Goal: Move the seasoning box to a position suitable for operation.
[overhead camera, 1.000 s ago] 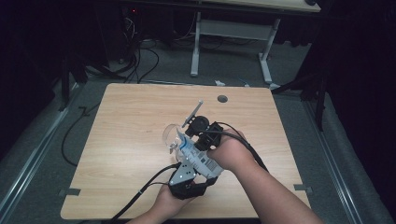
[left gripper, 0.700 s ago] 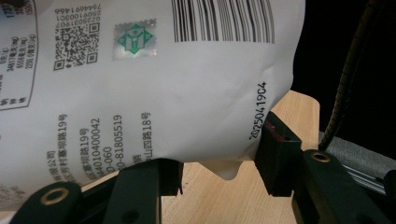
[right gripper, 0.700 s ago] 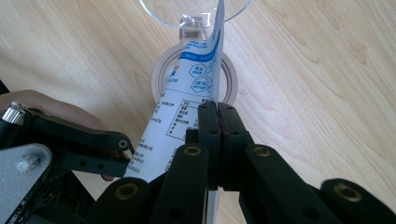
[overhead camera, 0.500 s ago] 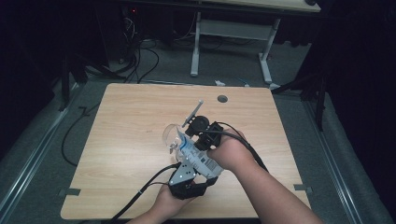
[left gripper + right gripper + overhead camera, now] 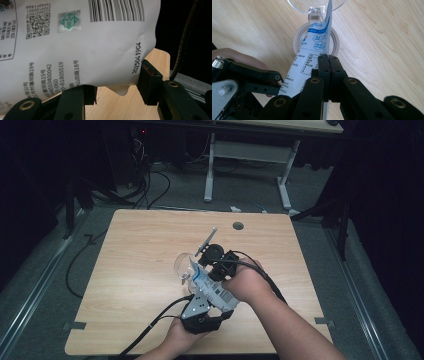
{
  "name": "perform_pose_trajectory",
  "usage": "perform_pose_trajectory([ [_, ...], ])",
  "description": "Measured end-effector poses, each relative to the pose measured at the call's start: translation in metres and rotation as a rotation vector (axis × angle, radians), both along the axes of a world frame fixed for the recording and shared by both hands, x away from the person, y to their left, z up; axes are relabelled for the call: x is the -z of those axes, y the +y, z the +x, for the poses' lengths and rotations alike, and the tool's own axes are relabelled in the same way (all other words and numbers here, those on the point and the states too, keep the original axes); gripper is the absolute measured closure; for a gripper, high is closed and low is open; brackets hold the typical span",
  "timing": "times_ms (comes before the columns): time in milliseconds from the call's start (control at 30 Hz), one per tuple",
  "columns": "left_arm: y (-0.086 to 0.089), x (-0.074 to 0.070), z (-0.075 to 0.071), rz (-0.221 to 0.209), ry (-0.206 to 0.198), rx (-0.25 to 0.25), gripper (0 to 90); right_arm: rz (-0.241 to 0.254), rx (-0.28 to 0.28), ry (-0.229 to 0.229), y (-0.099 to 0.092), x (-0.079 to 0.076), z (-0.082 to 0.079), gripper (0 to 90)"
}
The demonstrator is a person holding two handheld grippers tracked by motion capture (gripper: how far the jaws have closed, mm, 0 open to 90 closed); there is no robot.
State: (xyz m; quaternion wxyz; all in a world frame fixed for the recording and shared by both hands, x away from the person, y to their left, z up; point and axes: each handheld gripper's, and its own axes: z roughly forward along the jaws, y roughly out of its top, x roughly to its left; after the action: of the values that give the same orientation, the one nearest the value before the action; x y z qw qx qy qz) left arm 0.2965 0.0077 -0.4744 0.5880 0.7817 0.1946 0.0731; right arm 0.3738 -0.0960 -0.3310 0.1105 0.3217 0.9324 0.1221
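A: What is seen of the pouch (image 5: 82,42)?

B: A soft white pouch is shown, printed with a barcode, two QR codes, a green and silver seal, lines of Chinese text and a date code running up one edge. In the right gripper view, blue bands and hexagon marks are seen near its upper end. Its skin is dented and creased where it is pressed.

A: Where is it held?

B: It is held above the middle of the wooden bench (image 5: 140,245), tilted, with its top edge brought to the rim of a clear glass (image 5: 184,266). In the right gripper view the round foot and stem of that glass are seen just behind the pouch.

A: How is the left hand-held gripper (image 5: 115,82) set?

B: Its two black jaws are spread about the lower bulge of the pouch, one pad pressed into each side, so the pouch is grasped there. The jaws are not fully closed; a small slackening has just been taking place, with the pouch kept between them.

A: And the right hand-held gripper (image 5: 328,62)?

B: Its jaws are clenched tight, and the thin edge of the pouch is pinched flat between the pads.

A: What else is visible?

B: A black cable (image 5: 150,327) is trailed off the near edge of the bench.
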Motion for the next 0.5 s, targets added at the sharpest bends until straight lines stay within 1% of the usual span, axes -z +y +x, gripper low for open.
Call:
perform_pose_trajectory([
  [200, -0.0003, 0.001, -0.001, 0.004, -0.004, 0.001, 54.2, 0.001, -0.002, -0.003, 0.0004, 0.0014, 0.0005, 90.0],
  [500, -0.0001, 0.0011, -0.0006, 0.003, -0.006, 0.0, 54.1, -0.002, -0.005, -0.007, 0.0012, 0.0009, 0.0009, 90.0],
])
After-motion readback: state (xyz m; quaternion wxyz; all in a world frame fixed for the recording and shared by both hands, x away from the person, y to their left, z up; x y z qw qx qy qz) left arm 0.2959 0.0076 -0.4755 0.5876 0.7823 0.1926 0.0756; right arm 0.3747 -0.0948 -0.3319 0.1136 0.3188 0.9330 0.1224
